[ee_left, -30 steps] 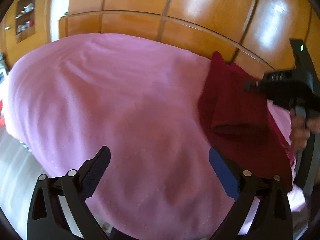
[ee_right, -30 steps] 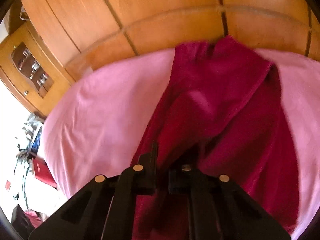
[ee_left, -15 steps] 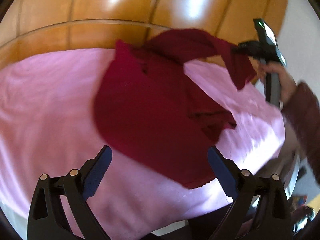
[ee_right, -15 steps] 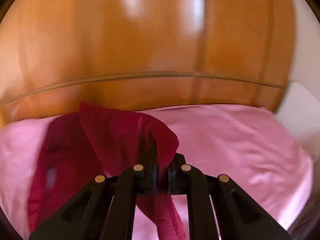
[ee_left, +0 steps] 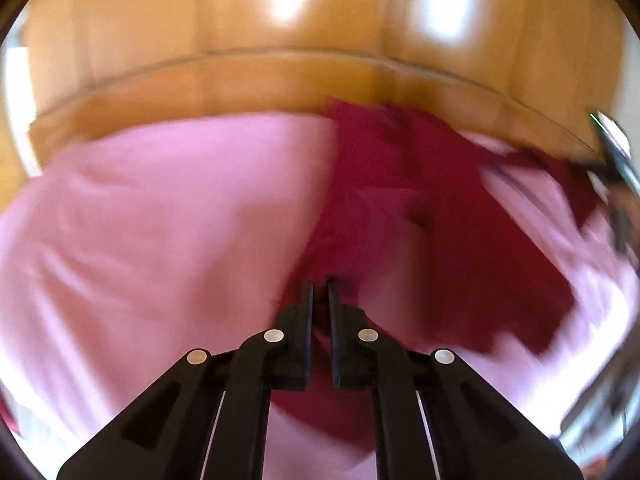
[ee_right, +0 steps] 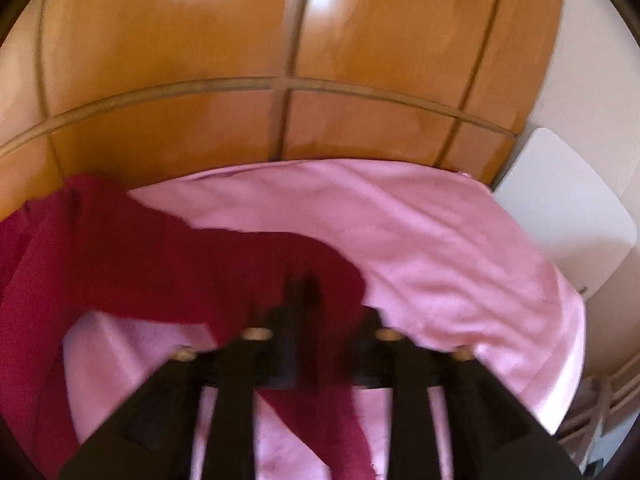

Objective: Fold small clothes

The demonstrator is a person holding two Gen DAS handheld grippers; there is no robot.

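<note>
A dark red garment (ee_left: 400,208) lies spread on the pink bedspread (ee_left: 160,220). My left gripper (ee_left: 319,286) is shut on the garment's near edge, and red cloth shows between its fingertips. In the right wrist view a long part of the garment (ee_right: 140,256) stretches from the left and drapes over my right gripper (ee_right: 316,292). The right gripper's jaws are opening with the cloth still between them, and blur and dark cloth hide its tips. The right gripper's body (ee_left: 614,152) shows blurred at the right edge of the left wrist view.
A glossy wooden wardrobe front (ee_right: 200,60) stands close behind the bed. A white piece of furniture (ee_right: 560,208) sits past the bed's right corner. Bare pink bedspread (ee_right: 420,232) stretches to the right of the garment.
The left gripper has gone from wide open to shut on the garment's edge. The right gripper has swung right with the cloth, and its jaws have parted from shut.
</note>
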